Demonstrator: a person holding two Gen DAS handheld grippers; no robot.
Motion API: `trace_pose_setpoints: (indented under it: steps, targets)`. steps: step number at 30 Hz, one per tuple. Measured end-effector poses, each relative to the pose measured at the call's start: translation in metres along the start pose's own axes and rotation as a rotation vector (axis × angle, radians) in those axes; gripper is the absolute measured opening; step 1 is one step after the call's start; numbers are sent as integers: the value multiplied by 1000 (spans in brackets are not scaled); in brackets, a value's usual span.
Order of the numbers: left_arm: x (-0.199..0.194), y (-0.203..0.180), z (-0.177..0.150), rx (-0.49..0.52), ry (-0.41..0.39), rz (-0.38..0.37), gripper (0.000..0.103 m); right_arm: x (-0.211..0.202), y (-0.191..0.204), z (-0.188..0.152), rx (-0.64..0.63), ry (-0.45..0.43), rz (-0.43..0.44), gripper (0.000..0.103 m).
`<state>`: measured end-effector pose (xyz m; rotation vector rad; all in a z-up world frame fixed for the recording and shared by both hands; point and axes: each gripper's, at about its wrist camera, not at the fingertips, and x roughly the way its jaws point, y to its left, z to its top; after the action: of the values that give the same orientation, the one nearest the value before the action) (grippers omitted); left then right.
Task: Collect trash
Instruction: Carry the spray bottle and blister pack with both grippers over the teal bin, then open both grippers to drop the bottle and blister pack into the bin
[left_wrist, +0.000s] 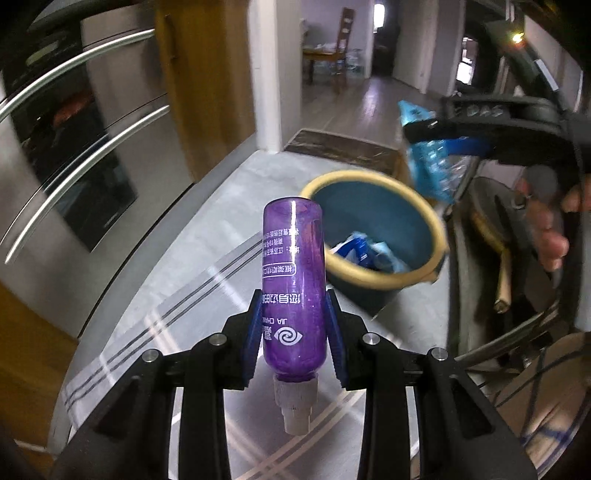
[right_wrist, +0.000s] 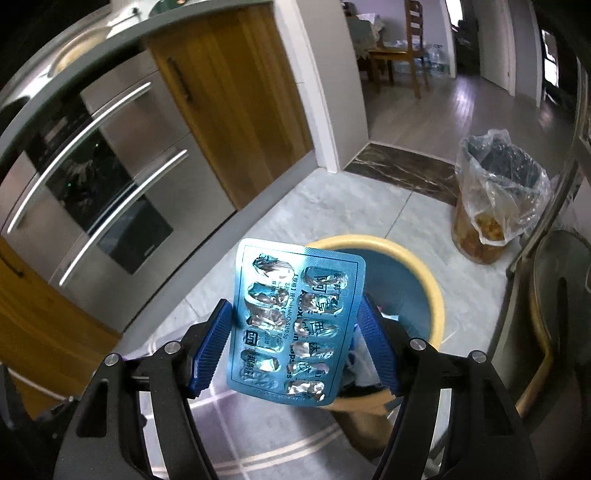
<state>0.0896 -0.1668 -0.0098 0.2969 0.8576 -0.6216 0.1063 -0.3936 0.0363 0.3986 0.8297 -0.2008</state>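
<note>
My left gripper (left_wrist: 294, 334) is shut on a purple plastic bottle (left_wrist: 293, 280), held cap toward the camera, above a grey striped cloth. Ahead and to the right stands a blue bin with a yellow rim (left_wrist: 436, 225) holding blue and white wrappers (left_wrist: 364, 254). My right gripper (right_wrist: 295, 332) is shut on an empty blue blister pack (right_wrist: 291, 328), held upright over the same bin (right_wrist: 432, 288). In the left wrist view the right gripper (left_wrist: 443, 138) shows with the pack (left_wrist: 428, 170) above the bin's right rim.
A stainless double oven (left_wrist: 74, 155) and wooden cabinets (right_wrist: 229, 96) line the left. A second bin with a clear plastic liner (right_wrist: 495, 195) stands on the grey tiled floor to the right. A doorway leads to a room with a wooden chair (right_wrist: 410, 44).
</note>
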Motion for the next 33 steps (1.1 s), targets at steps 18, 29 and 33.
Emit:
trace_pose_setpoints:
  steps: [18, 29, 33]
  targets:
    - [95, -70, 48, 80, 103, -124, 32, 91, -91, -20, 303, 255, -61, 70]
    - [144, -89, 72, 159, 143, -81, 32, 101, -112, -16, 371, 237, -77, 71]
    - [160, -83, 78, 97, 167, -91, 32, 106, -120, -16, 383, 240, -82, 71]
